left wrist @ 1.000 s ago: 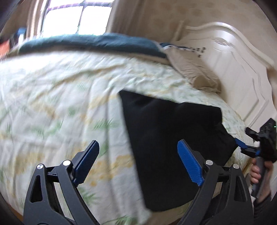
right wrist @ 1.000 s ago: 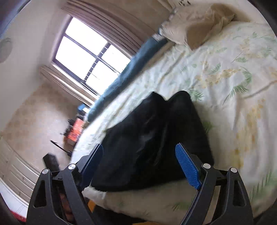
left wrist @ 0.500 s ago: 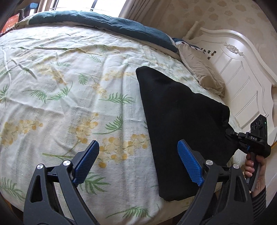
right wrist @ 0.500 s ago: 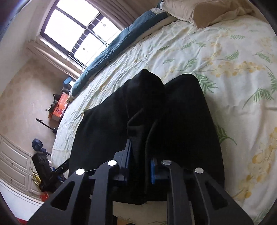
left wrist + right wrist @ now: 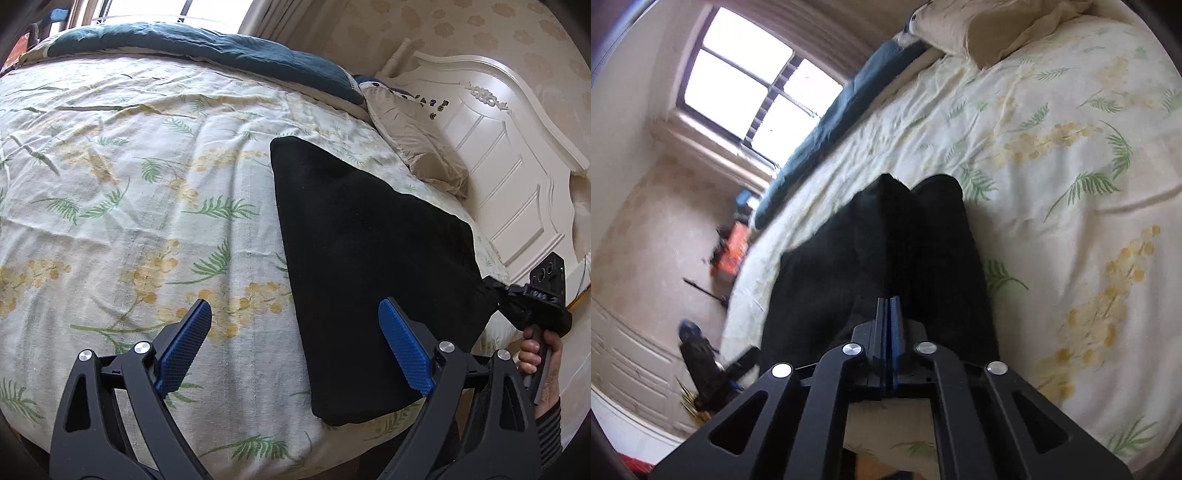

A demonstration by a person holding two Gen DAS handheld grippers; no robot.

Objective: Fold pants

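The black pants [image 5: 369,258] lie folded flat on the floral bedspread [image 5: 129,184], near the bed's right edge. My left gripper [image 5: 295,347] is open and empty, above the pants' near left edge. My right gripper [image 5: 517,299] appears at the pants' right corner and pinches the bunched fabric there. In the right wrist view the right gripper [image 5: 889,306] is shut on the pants [image 5: 923,258], whose cloth rises in a ridge to the jaws. The left gripper [image 5: 713,373] shows there at the lower left.
A tan pillow [image 5: 417,151] and a white headboard [image 5: 509,155] are at the right. A dark teal blanket [image 5: 203,48] lies along the far side of the bed under a window [image 5: 753,81]. An orange object [image 5: 733,251] sits on the floor.
My right gripper closed from open onto the pants' corner and now pulls the cloth taut. My left gripper stayed open and steadied over the bed.
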